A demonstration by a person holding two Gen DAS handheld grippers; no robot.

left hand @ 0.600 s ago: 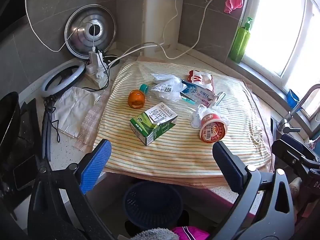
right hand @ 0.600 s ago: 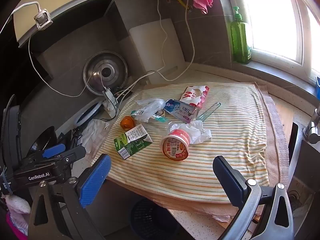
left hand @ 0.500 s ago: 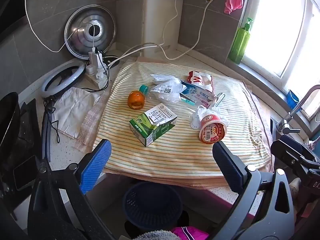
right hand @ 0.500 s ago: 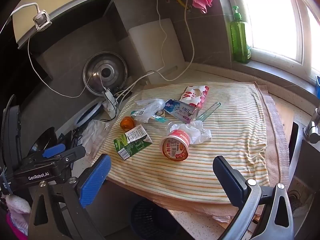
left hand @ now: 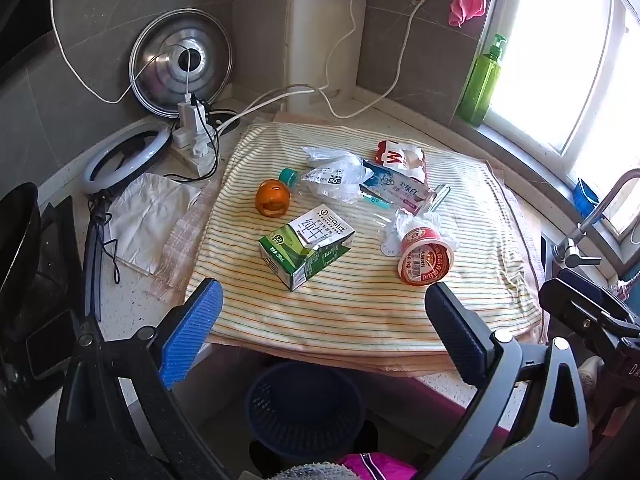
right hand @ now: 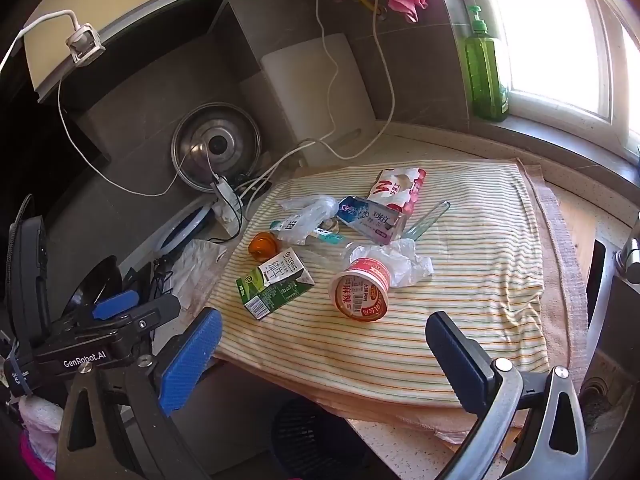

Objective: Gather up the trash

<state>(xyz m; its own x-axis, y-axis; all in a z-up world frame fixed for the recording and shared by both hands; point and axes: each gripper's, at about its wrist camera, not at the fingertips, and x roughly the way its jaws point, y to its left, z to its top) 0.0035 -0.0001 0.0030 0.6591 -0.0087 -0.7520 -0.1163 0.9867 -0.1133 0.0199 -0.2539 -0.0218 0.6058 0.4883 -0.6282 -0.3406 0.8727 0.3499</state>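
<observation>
Trash lies on a striped cloth (left hand: 360, 304): a green and white milk carton (left hand: 306, 246), a red cup on its side (left hand: 426, 258) with crumpled white wrap, an orange ball-shaped item (left hand: 273, 198), a crushed clear bottle (left hand: 332, 178), a toothpaste box (left hand: 400, 192) and a red and white packet (left hand: 400, 158). A dark blue bin (left hand: 306, 408) stands on the floor below the counter edge. My left gripper (left hand: 324, 328) is open and empty, short of the cloth. My right gripper (right hand: 324, 344) is open and empty, with the carton (right hand: 274, 286) and cup (right hand: 360, 290) ahead of it.
A pot lid (left hand: 182, 62), power strip with cables (left hand: 192, 136), ring light (left hand: 124, 158) and white cloth (left hand: 148, 216) sit left of the striped cloth. A green soap bottle (left hand: 482, 82) stands by the window. A tap (left hand: 592, 220) is at the right.
Both grippers have shifted slightly; the trash appears a little closer in the left wrist view. Nothing on the cloth has moved.
</observation>
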